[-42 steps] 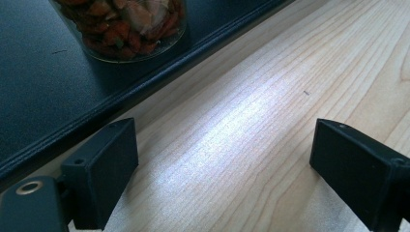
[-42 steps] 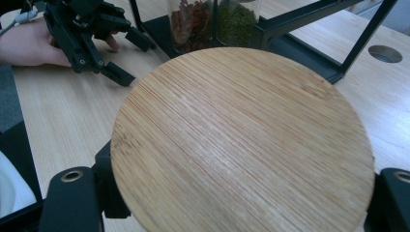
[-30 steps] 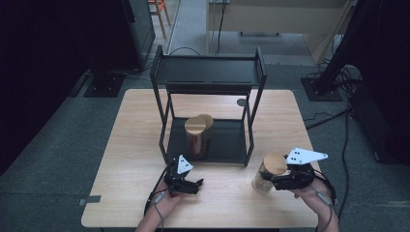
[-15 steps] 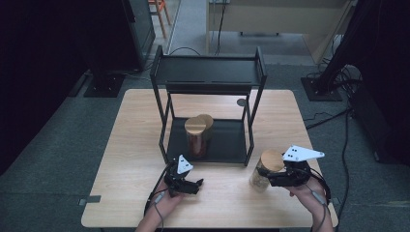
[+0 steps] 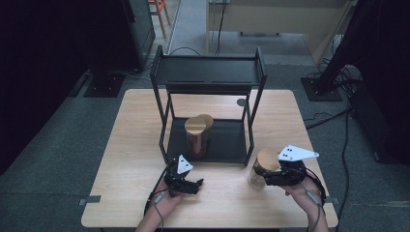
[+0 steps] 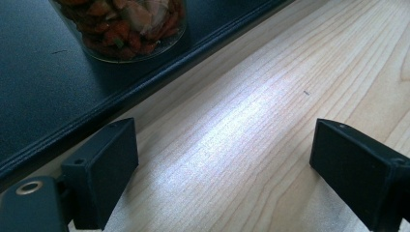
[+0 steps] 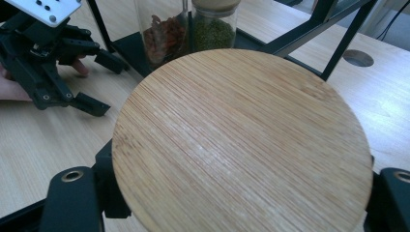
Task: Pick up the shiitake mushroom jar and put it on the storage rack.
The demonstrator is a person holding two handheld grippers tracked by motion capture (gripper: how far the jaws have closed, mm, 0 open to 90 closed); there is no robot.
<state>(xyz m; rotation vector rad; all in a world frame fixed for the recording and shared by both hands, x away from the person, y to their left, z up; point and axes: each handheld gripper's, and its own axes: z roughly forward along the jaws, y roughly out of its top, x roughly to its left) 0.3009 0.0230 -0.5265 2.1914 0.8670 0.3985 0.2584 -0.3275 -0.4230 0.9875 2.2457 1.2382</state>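
My right gripper (image 5: 261, 175) is shut on a glass jar with a round bamboo lid (image 5: 265, 160) at the table's front right. That lid (image 7: 241, 140) lies between the jaws of my right gripper (image 7: 241, 198) and hides the glass below. I cannot tell whether the jar touches the table. My left gripper (image 5: 196, 185) rests open on the wood just in front of the black shelf unit (image 5: 208, 72). Nothing lies between the fingers of the left gripper (image 6: 222, 179). A jar of red contents (image 5: 195, 137) stands on the lower shelf.
A second jar, with green contents (image 7: 215, 29), stands behind the red-filled jar (image 7: 164, 31) on the lower tray (image 5: 227, 142). The tray's black edge (image 6: 96, 111) runs close to my left jaws. A round hole (image 5: 241, 102) marks the table behind the shelf's right legs.
My right gripper has carried the bamboo-lidded jar a little to the left, toward the shelf. The left gripper has stayed where it was.
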